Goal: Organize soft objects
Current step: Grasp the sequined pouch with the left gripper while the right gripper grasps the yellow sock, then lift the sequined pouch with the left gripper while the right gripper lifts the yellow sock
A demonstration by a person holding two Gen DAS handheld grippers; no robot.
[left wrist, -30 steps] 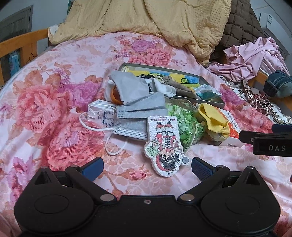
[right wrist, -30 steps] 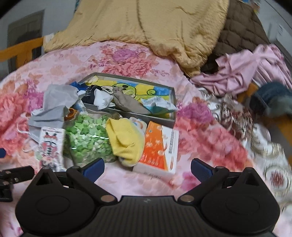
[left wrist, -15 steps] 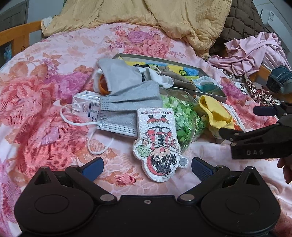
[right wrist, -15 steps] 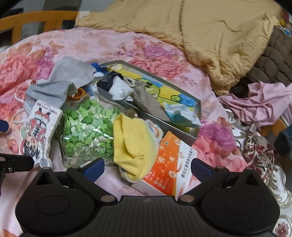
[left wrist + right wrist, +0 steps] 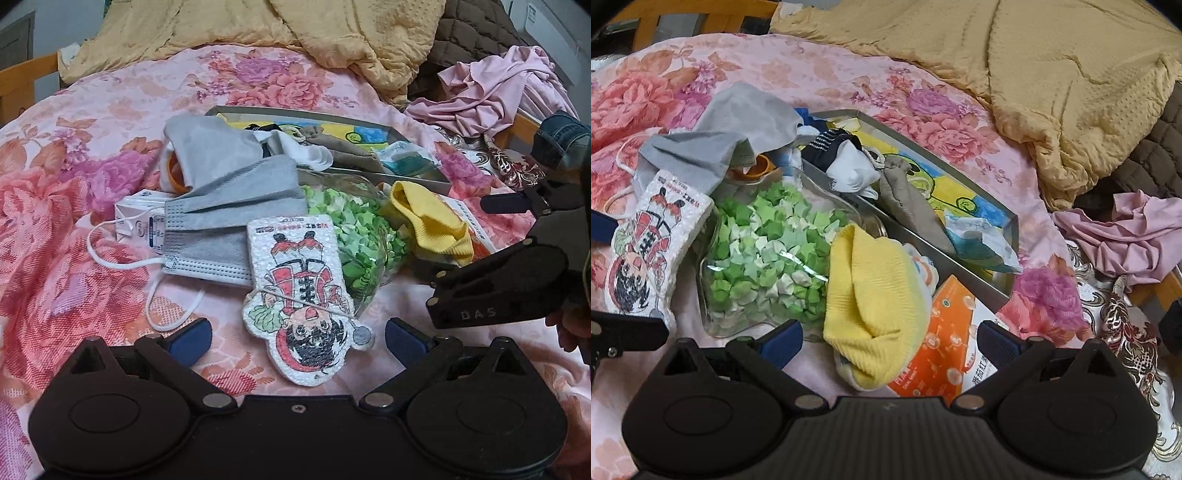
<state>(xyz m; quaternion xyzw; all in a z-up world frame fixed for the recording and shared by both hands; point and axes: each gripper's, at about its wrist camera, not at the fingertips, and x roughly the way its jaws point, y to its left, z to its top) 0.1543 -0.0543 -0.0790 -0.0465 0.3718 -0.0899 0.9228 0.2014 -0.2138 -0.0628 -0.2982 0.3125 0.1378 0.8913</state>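
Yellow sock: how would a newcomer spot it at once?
On the floral bedspread lies a clutter pile before a metal tray. The yellow sock lies draped over an orange box, right of the jar of green paper stars. It is the pile's only bright yellow ribbed fabric.

Only thing I can properly read is "DAS" on the side of the right claw [image 5: 495,295]; print on the orange box [image 5: 938,354] and cartoon sponge [image 5: 301,295] is too small.

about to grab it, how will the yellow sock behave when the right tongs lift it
The yellow sock lies folded and creased, so it will likely go floppy and unfold. It looks light. Ribbed knit should grip well. It rests on the orange box, which may shift slightly.
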